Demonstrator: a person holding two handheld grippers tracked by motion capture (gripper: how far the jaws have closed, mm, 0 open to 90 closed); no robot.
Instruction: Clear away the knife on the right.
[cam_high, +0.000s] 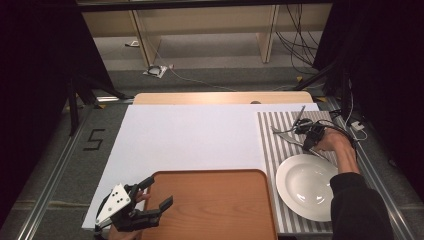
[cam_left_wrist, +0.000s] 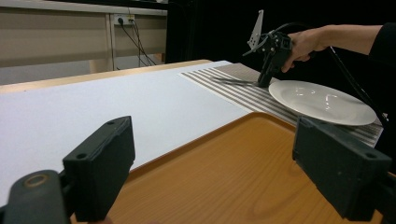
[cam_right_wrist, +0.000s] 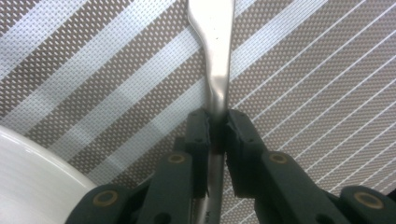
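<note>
Striped woven placemat (cam_high: 280, 150) lies at the right of the table in the high view, with a white plate (cam_high: 307, 186) on its near part and a wooden tray (cam_high: 215, 205) just to its left on a white sheet (cam_high: 190, 135). At the mat's far end the right gripper (cam_high: 306, 142) points down at a piece of metal cutlery (cam_high: 287, 131) lying on the stripes just beyond the plate; the left gripper (cam_high: 150, 195) hangs over the tray's near left corner. From the left gripper view, its two black jaws stand wide apart above the bare tray with nothing between them, and the right gripper (cam_left_wrist: 265, 80) shows farther off, its tip down at the mat beside the plate (cam_left_wrist: 322, 100). Along the right gripper view, the jaws are closed narrowly on the thin steel handle (cam_right_wrist: 215, 56), which runs away across the mat (cam_right_wrist: 116, 70); its head is out of frame, so fork or spoon cannot be told. Such a slim, smooth handle could pivot or slide out when lifted, or swing against the plate rim (cam_right_wrist: 28, 177) close by.
</note>
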